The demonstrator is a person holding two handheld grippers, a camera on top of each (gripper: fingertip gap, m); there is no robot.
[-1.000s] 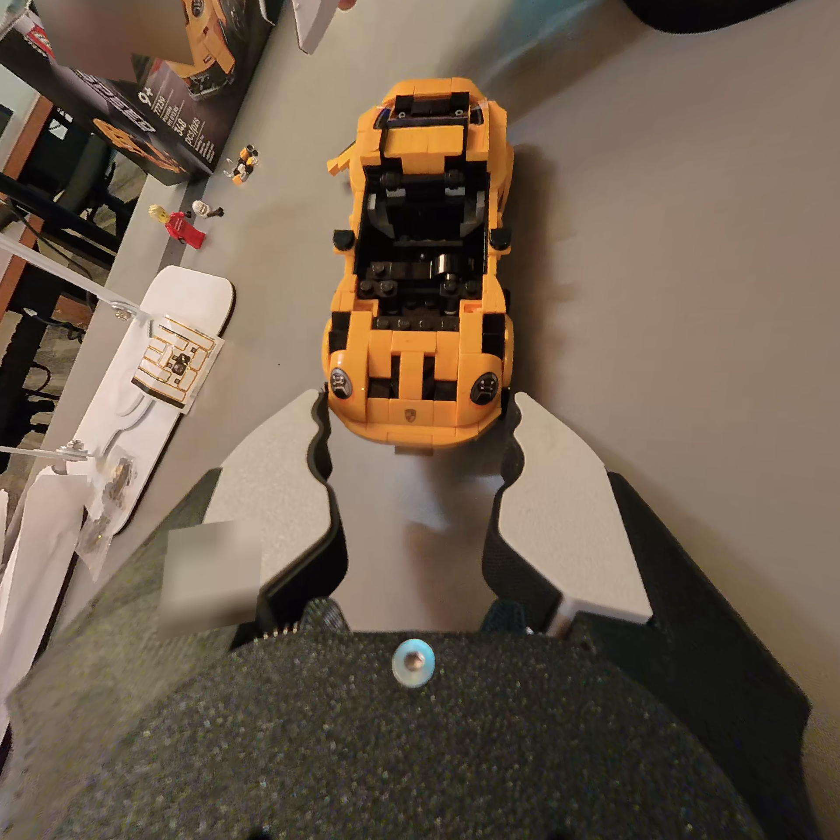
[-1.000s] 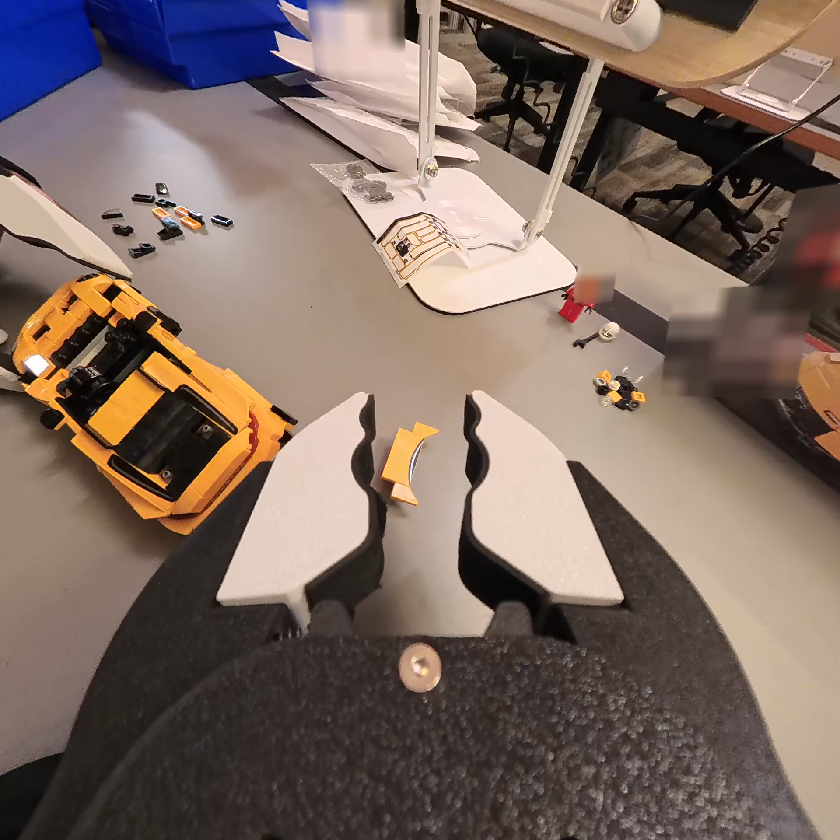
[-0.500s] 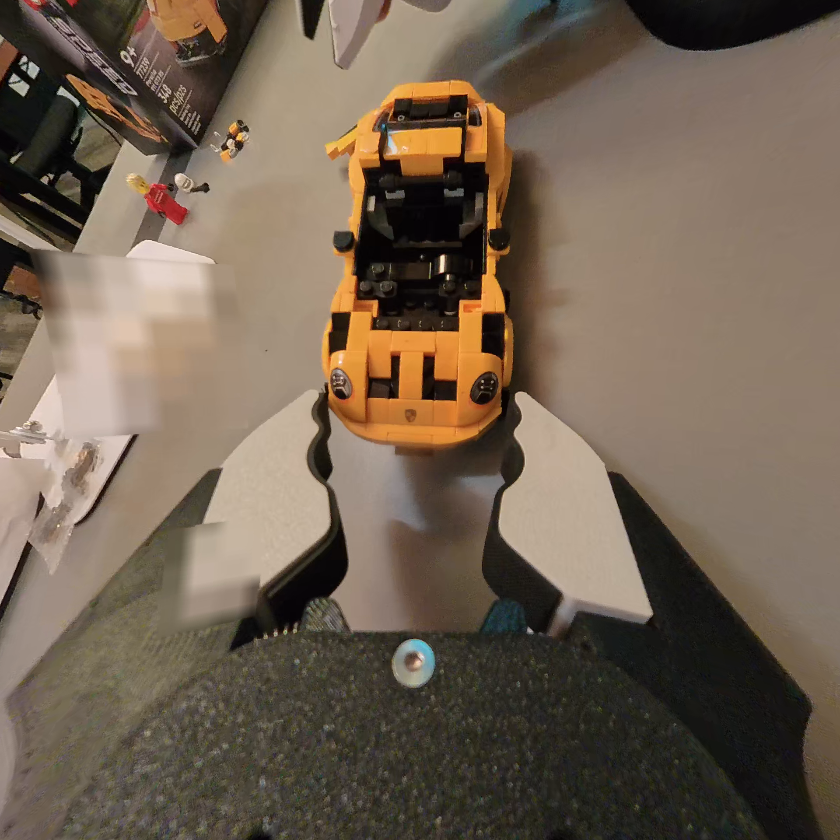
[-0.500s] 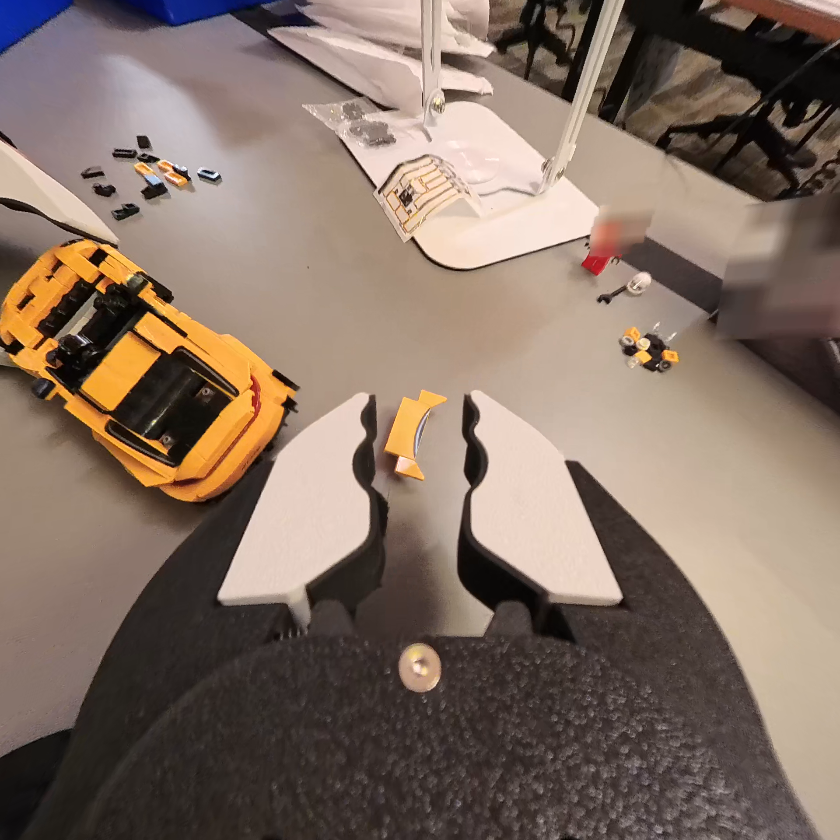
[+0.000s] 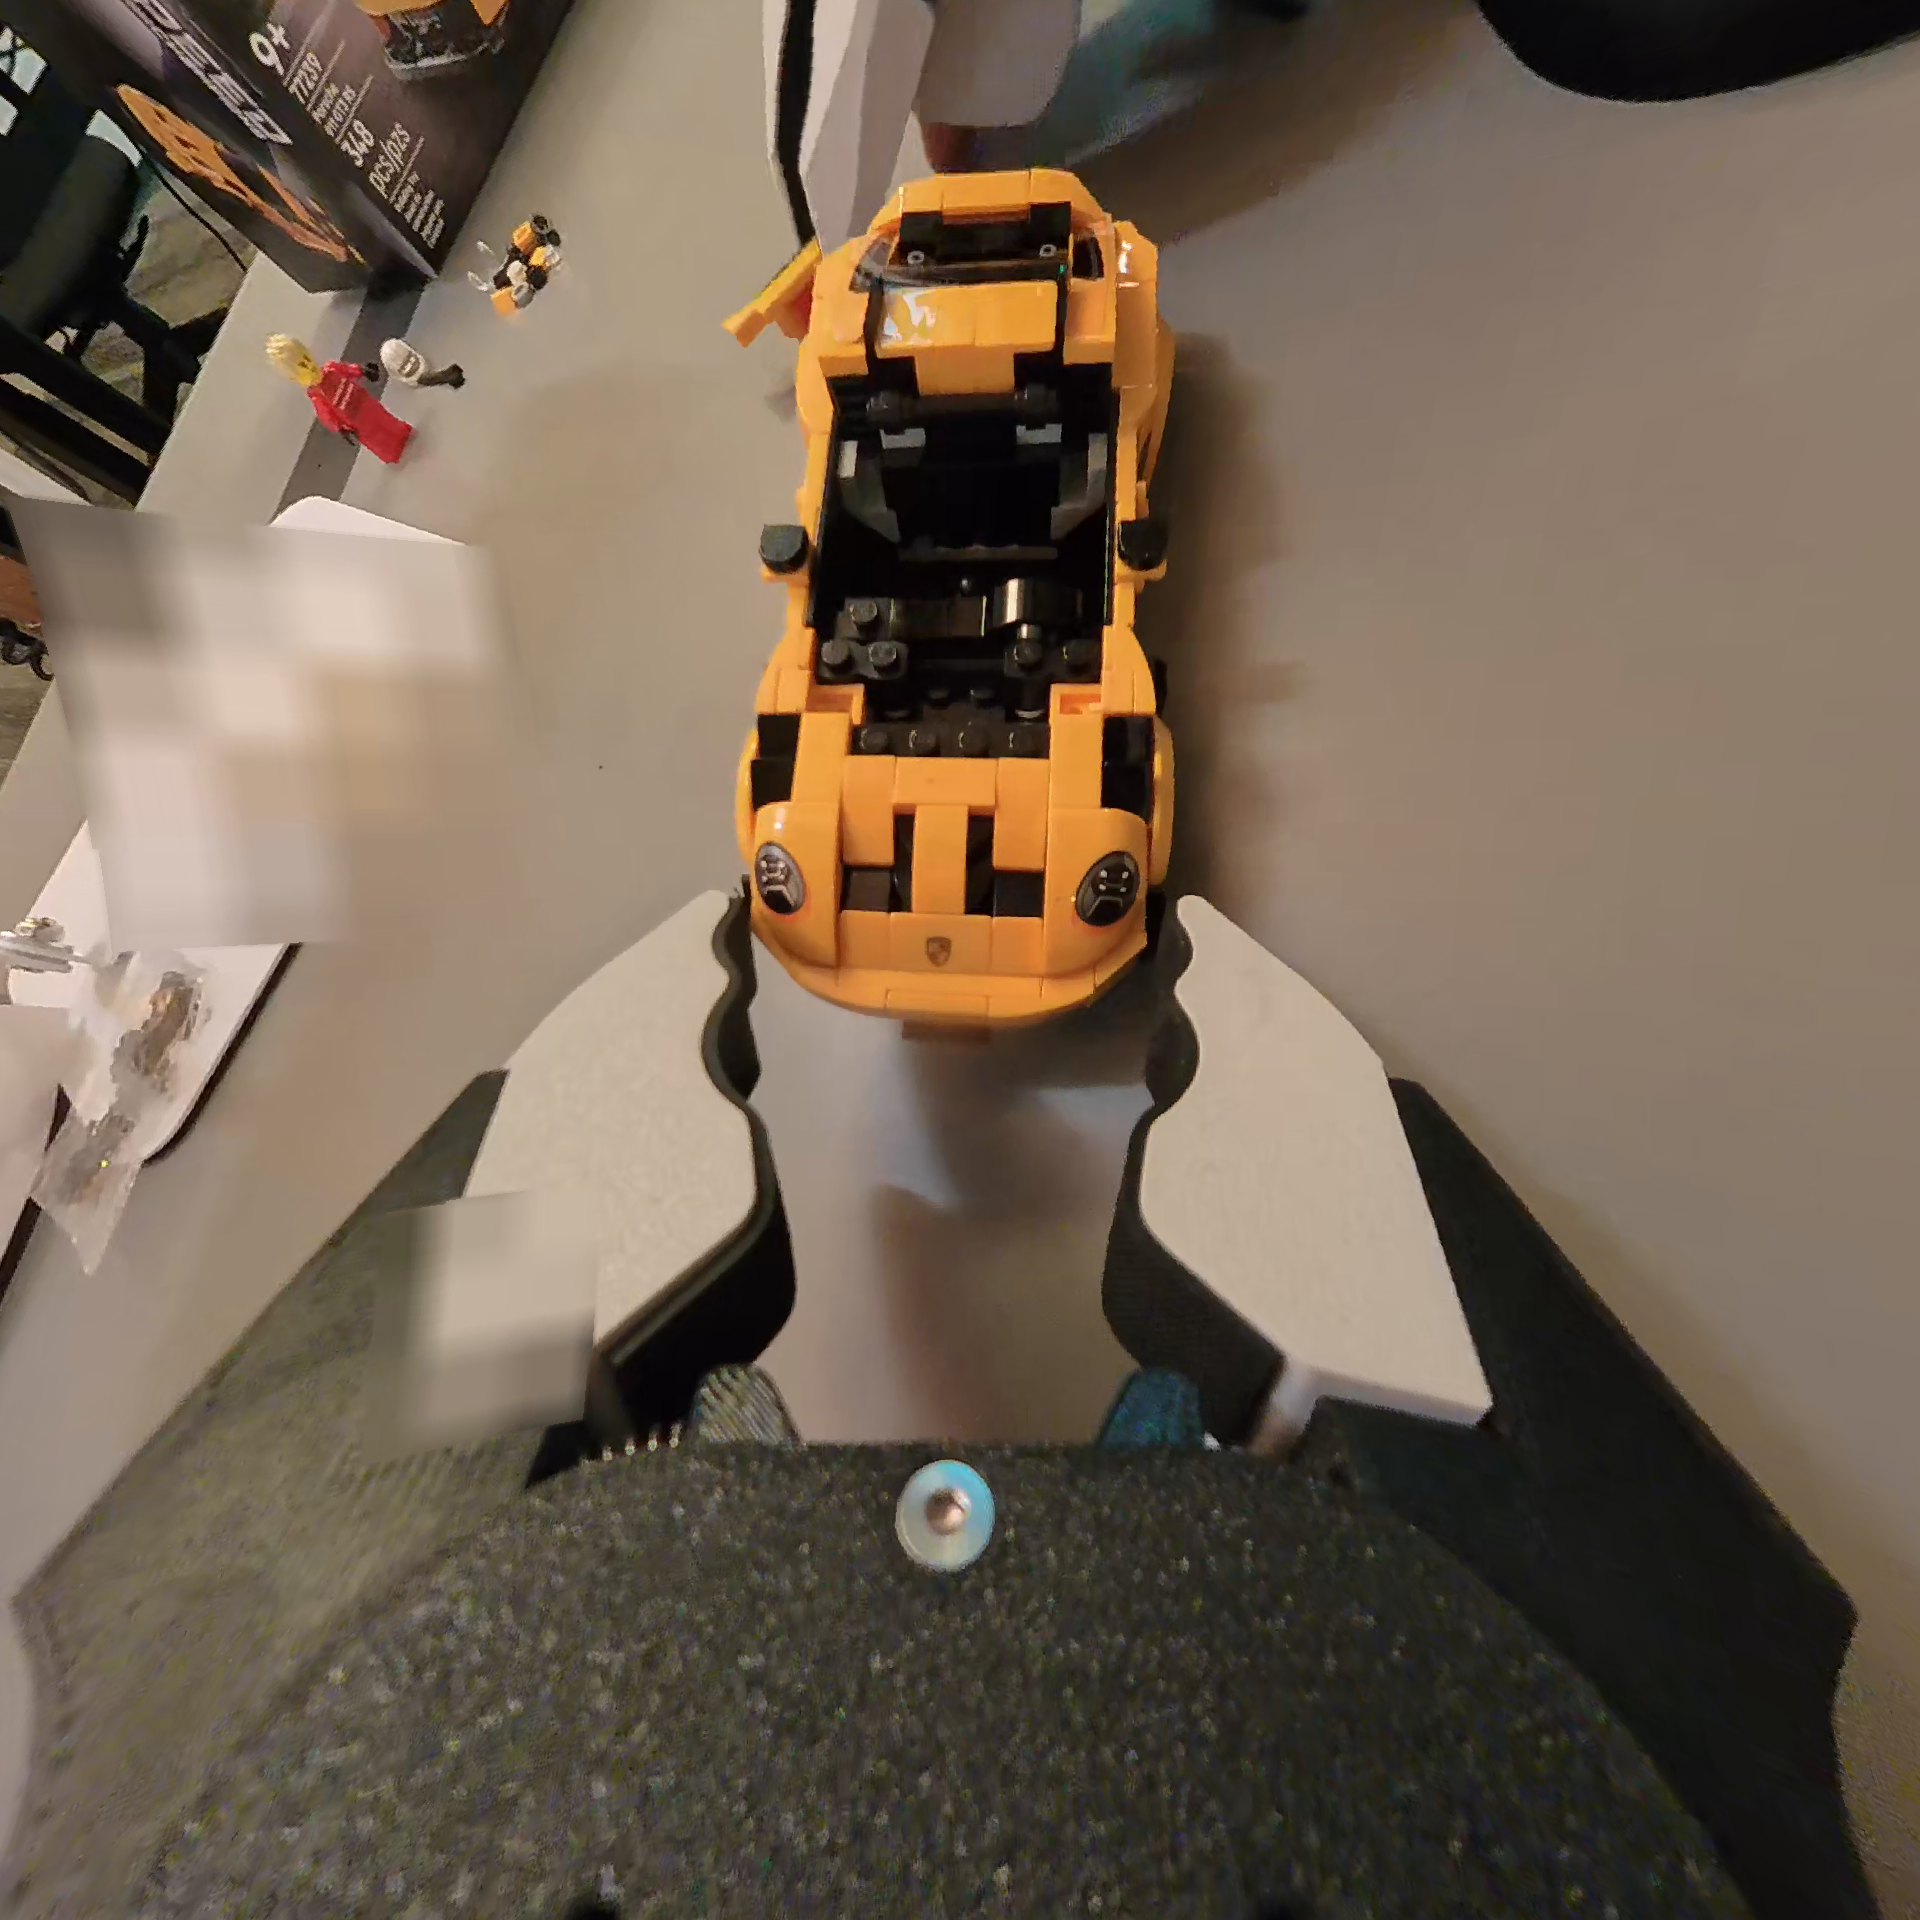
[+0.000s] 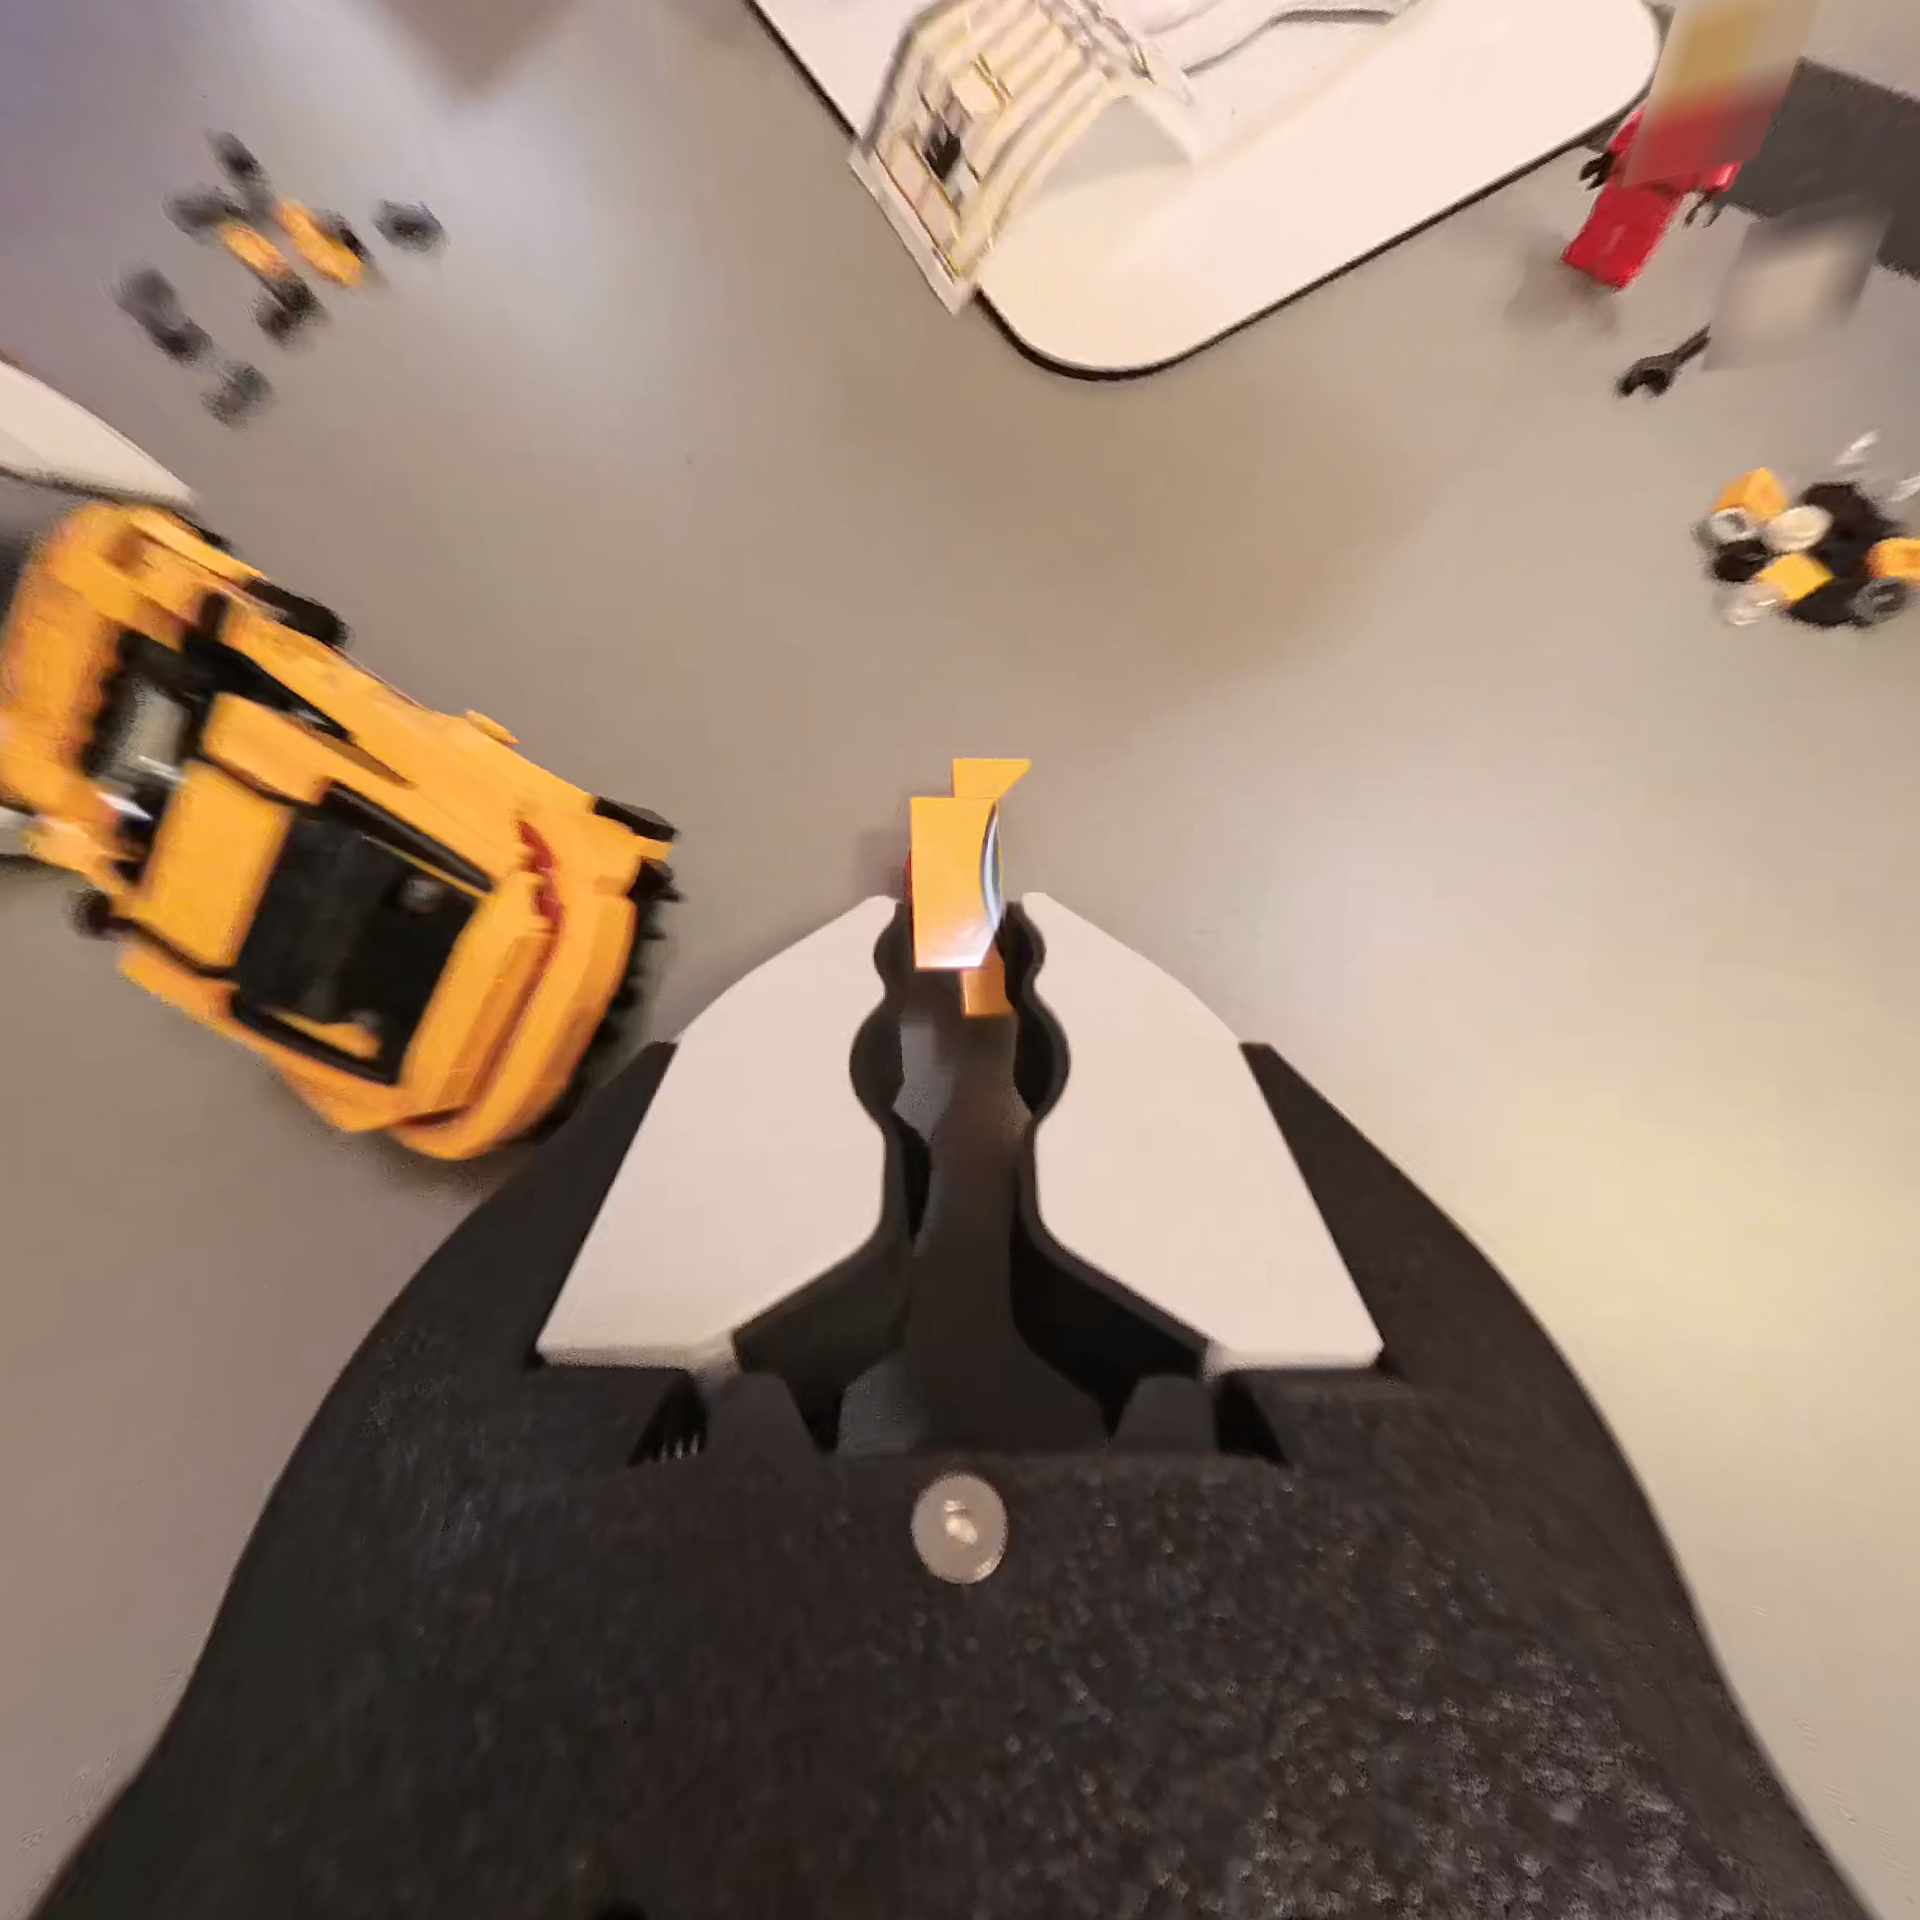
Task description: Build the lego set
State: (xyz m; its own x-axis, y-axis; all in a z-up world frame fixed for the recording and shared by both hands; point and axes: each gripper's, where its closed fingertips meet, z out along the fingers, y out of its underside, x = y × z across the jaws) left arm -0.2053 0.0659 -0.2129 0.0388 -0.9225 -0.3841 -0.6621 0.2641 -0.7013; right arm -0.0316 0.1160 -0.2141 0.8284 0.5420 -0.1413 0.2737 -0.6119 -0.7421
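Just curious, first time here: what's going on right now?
Left claw open around toy car's nose. Right claw shut on orange piece. Nothing blocking.

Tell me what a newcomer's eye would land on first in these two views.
First, the orange lego car, roof off and black interior exposed, on the grey table with its nose between the open fingers of the left claw. Next, the right claw, closed on a small orange piece just right of the car's tail. A red minifigure lies at the far left by the set's box.
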